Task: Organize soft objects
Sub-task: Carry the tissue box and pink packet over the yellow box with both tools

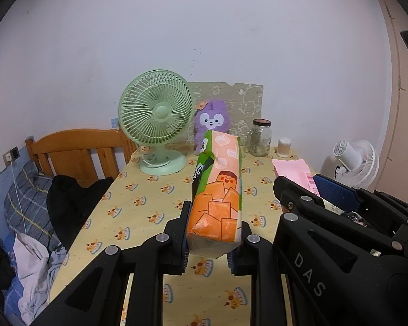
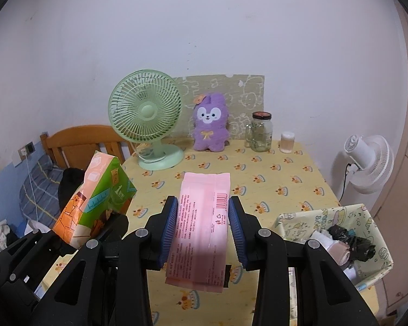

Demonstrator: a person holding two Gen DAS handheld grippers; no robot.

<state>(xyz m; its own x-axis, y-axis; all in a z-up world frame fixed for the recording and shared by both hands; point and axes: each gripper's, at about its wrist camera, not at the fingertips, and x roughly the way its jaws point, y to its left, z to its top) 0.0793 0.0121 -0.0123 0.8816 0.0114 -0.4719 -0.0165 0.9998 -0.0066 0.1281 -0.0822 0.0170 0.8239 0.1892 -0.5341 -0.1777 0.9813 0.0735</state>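
Note:
My left gripper [image 1: 212, 231] is shut on an orange and green tissue pack [image 1: 217, 193] and holds it above the table; the pack also shows at the left of the right wrist view [image 2: 95, 203]. My right gripper [image 2: 202, 228] is shut on a flat pink packet [image 2: 201, 228], held above the yellow tablecloth [image 2: 272, 179]; the packet shows in the left wrist view [image 1: 293, 171] too. A purple plush toy [image 2: 210, 122] sits upright at the back of the table. A fabric basket [image 2: 378, 247] at the right front holds rolled soft items.
A green desk fan [image 2: 147, 116] stands back left of the plush. A glass jar [image 2: 261, 131] and a small swab tub [image 2: 287, 142] stand back right. A white fan [image 2: 367, 160] is off the table's right side. A wooden bed headboard [image 2: 79, 141] lies left.

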